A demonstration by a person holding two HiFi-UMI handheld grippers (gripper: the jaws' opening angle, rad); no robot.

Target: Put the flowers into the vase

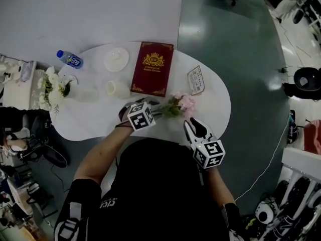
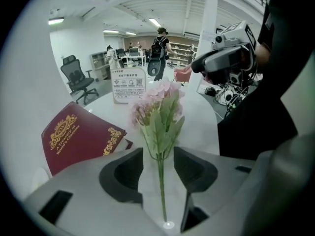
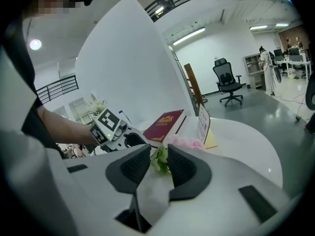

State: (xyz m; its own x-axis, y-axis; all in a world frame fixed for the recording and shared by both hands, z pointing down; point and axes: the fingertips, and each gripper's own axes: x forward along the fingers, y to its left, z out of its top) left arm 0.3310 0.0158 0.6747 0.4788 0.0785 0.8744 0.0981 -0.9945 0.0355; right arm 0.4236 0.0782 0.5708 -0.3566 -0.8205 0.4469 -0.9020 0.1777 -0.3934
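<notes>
My left gripper [image 1: 156, 110] is pitched steeply down over the near edge of the white surface [image 1: 100, 122]. The bare left forearm [image 1: 103, 152] runs up to it from the lower left, and the marker cube [image 1: 140, 115] faces the head camera. In the left gripper view its jaws [image 2: 158, 154] stand well apart. The thin green stem of the pink flowers [image 2: 160, 107] runs straight up the middle of the gap with clear space on both sides, so neither pad presses it. The sprig [image 1: 180, 105] lies on the surface just right of those jaws, with its blooms pointing toward the small sign card [image 1: 196, 80] and the red book [image 1: 152, 68] just behind it. My right gripper [image 1: 195, 127] sits closer to my body and tilts only gently down, aimed at the blooms. Its jaws [image 3: 158, 155] are partly apart and hold nothing, and the green leaves [image 3: 160, 160] show through the gap beyond their tips. Far off at the left end of the surface are a white bouquet [image 1: 52, 89] and a clear vessel [image 1: 88, 93] beside it, well apart from the pink flowers.
</notes>
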